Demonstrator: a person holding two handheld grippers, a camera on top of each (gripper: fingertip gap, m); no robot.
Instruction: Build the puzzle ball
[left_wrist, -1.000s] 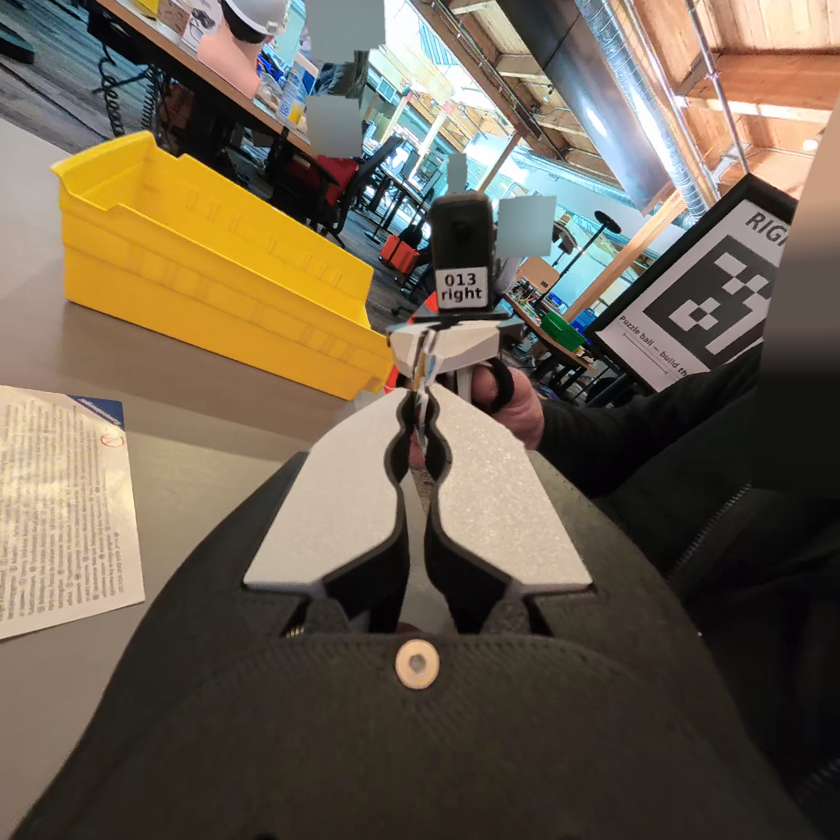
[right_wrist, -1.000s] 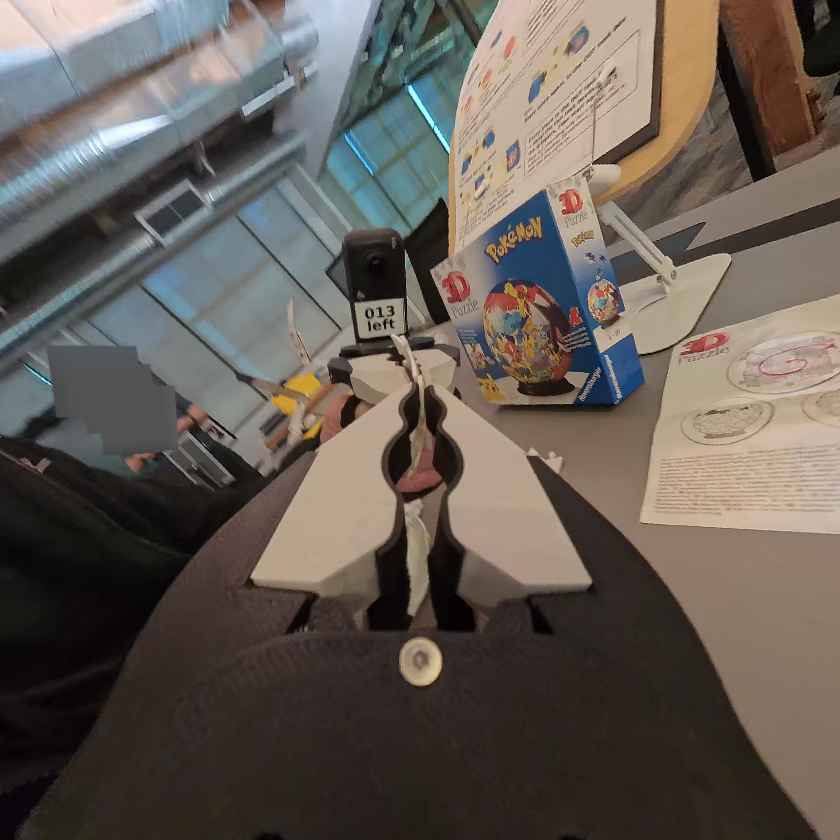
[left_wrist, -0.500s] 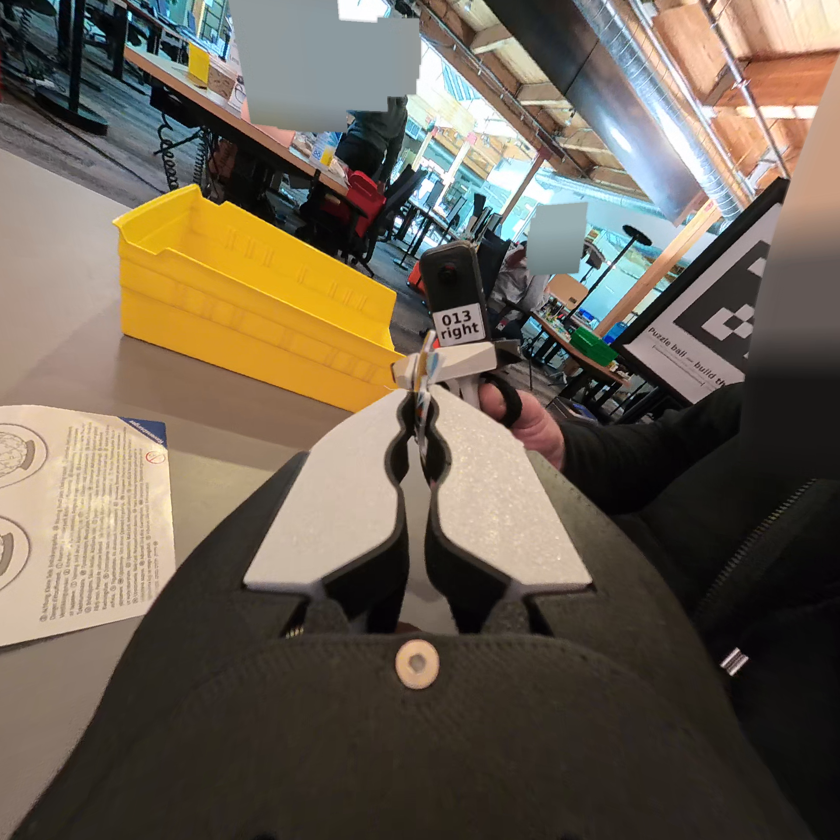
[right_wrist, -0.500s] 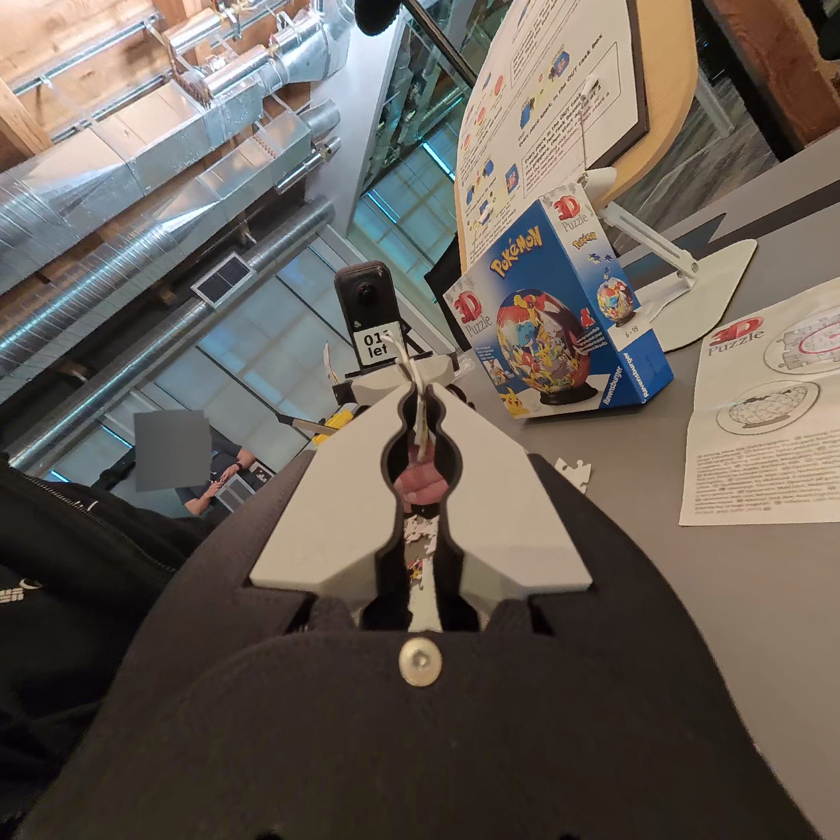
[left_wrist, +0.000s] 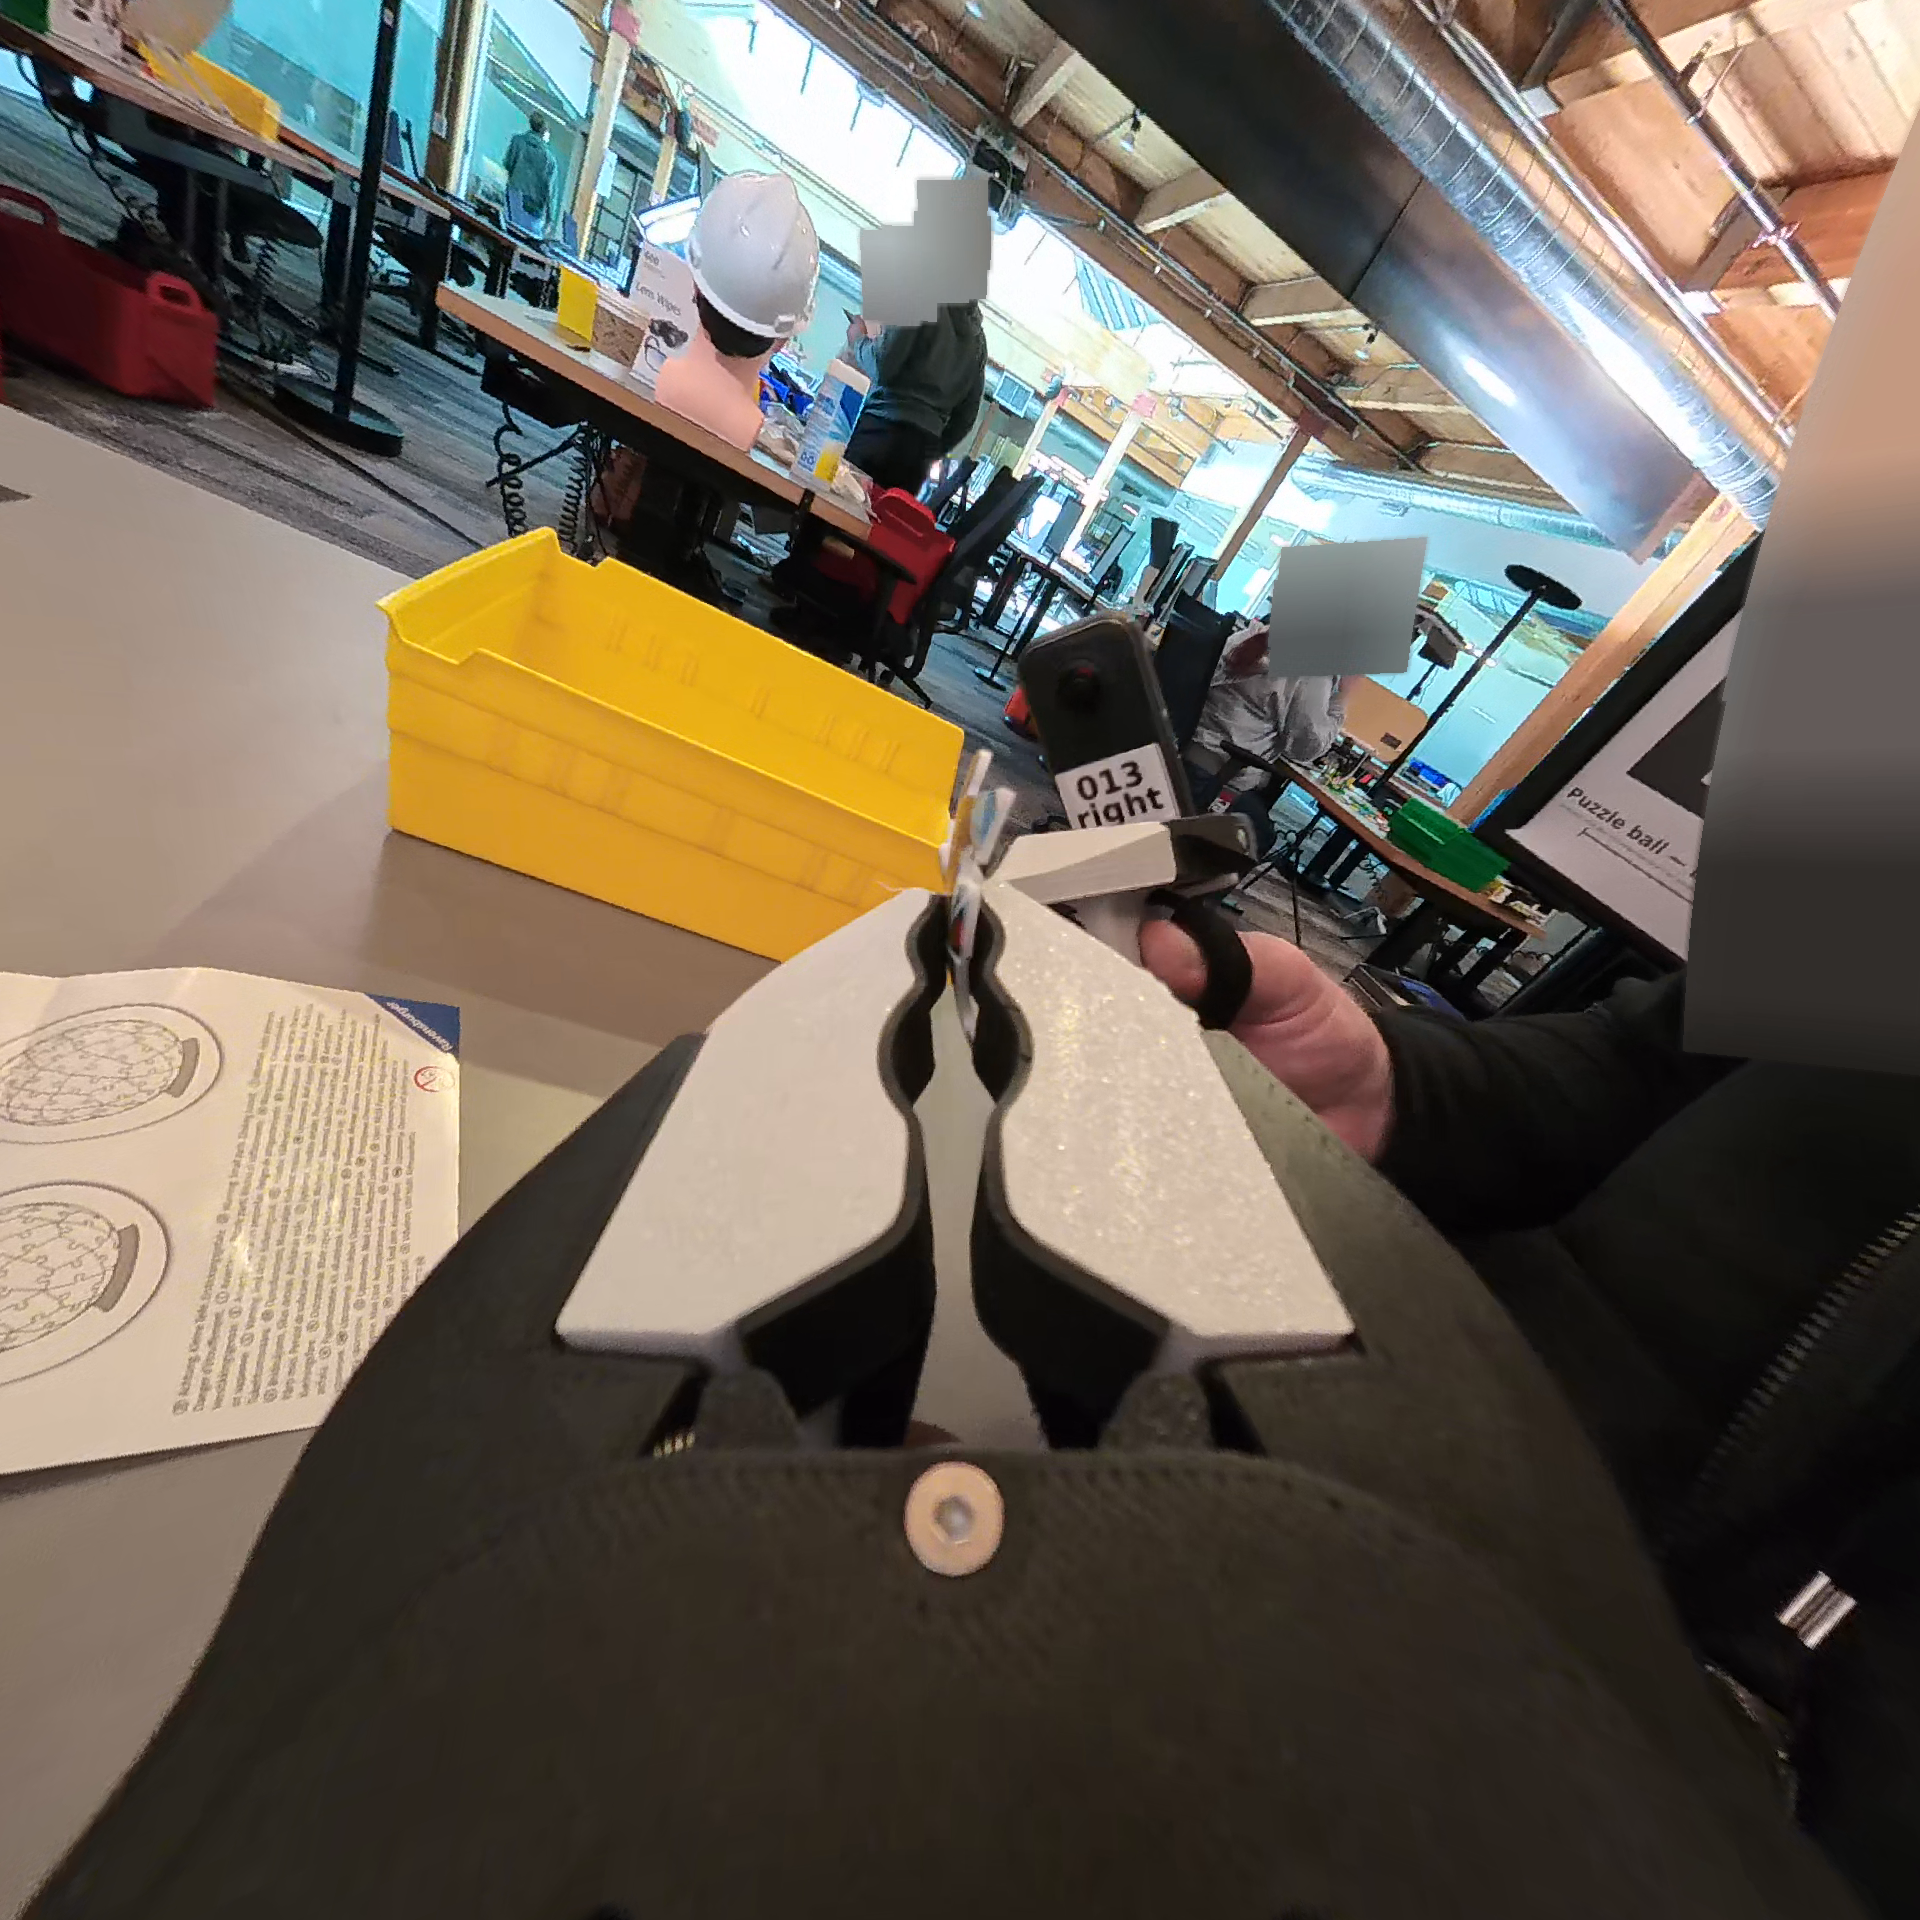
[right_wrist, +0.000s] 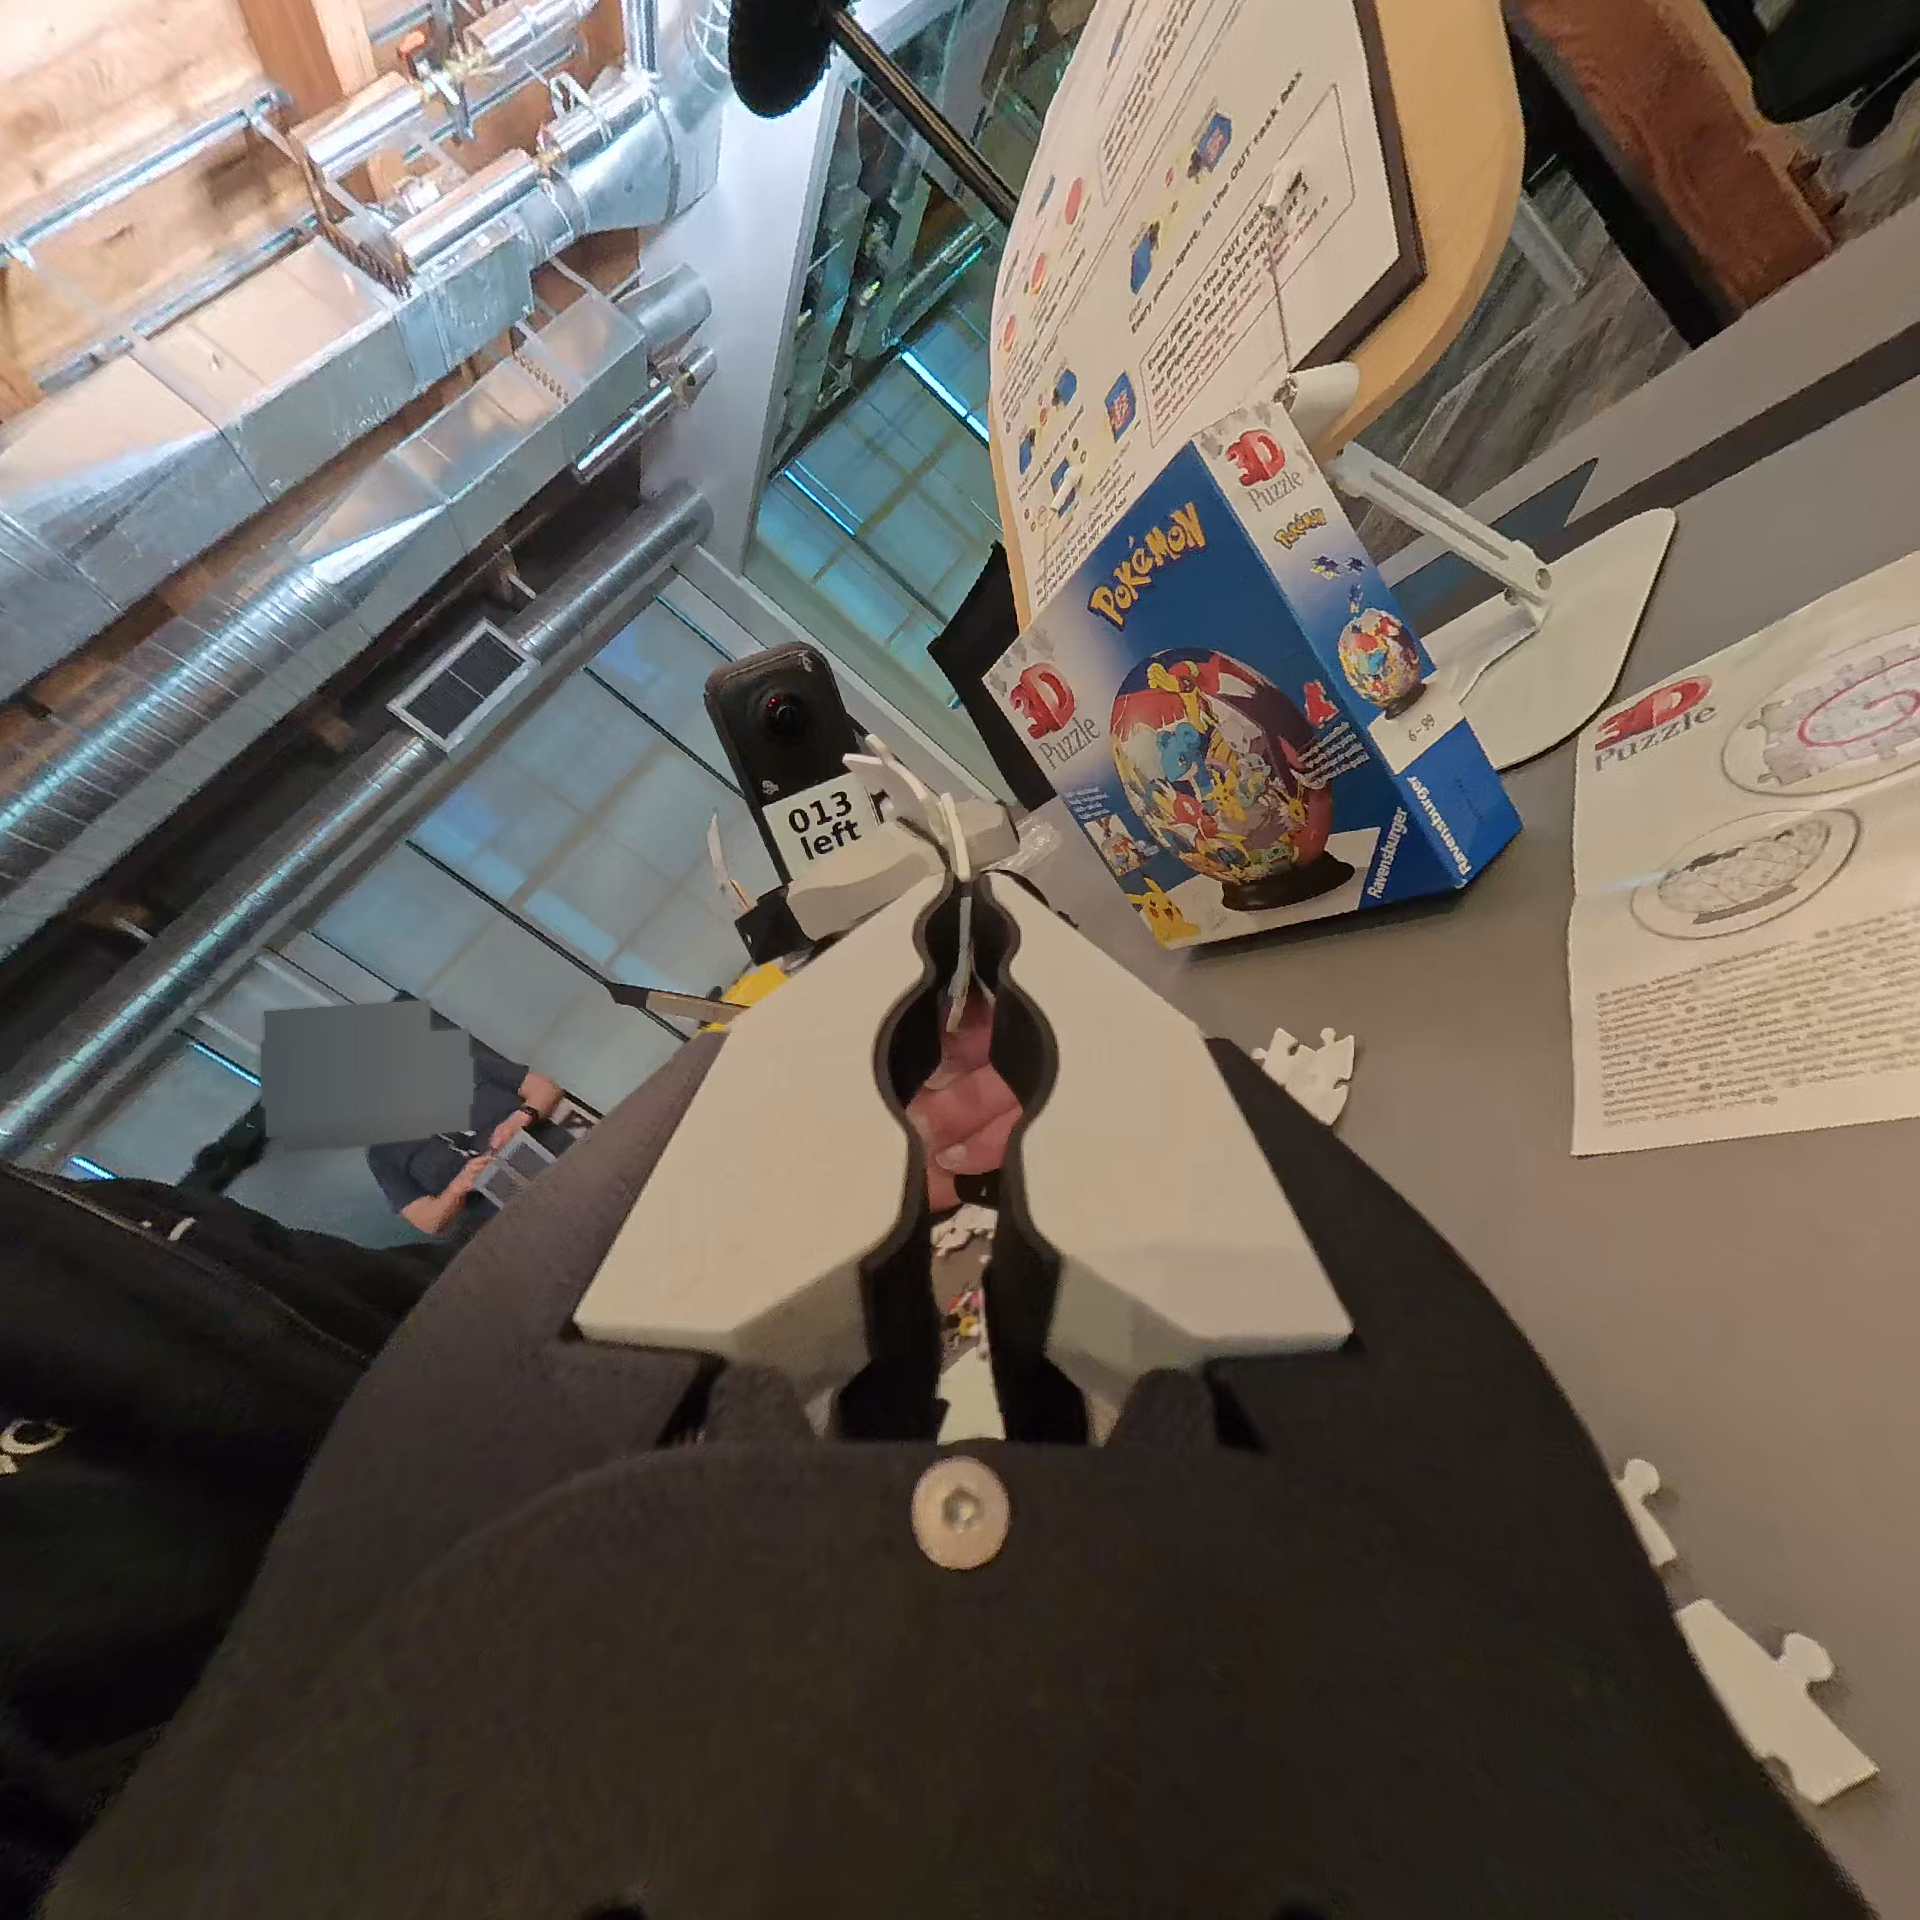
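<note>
Both grippers are raised above the grey table and face each other tip to tip. My left gripper (left_wrist: 961, 902) is shut on a thin puzzle piece (left_wrist: 970, 852) seen edge-on, sticking up past its tips. My right gripper (right_wrist: 968, 891) is shut on a white puzzle piece (right_wrist: 958, 831) that also juts past its tips. The two pieces meet between the grippers; I cannot tell whether they are joined. The right gripper shows in the left wrist view (left_wrist: 1091, 868), and the left gripper shows in the right wrist view (right_wrist: 862, 883). Loose white pieces (right_wrist: 1304, 1065) lie on the table.
A yellow bin (left_wrist: 665, 748) stands on the table behind the grippers. An instruction sheet (left_wrist: 208, 1195) lies at the left and shows in the right wrist view (right_wrist: 1756, 914). A blue puzzle box (right_wrist: 1247, 727) and a sign stand (right_wrist: 1538, 644) sit at the far side. More loose pieces (right_wrist: 1766, 1704) lie near. My two grippers' fingertips are within a few centimetres of each other.
Both grippers stay shut on their pieces and tip to tip. Both have swung and tilted, so the bin and sheet slid right in the left view. The right gripper now shows side-on.
</note>
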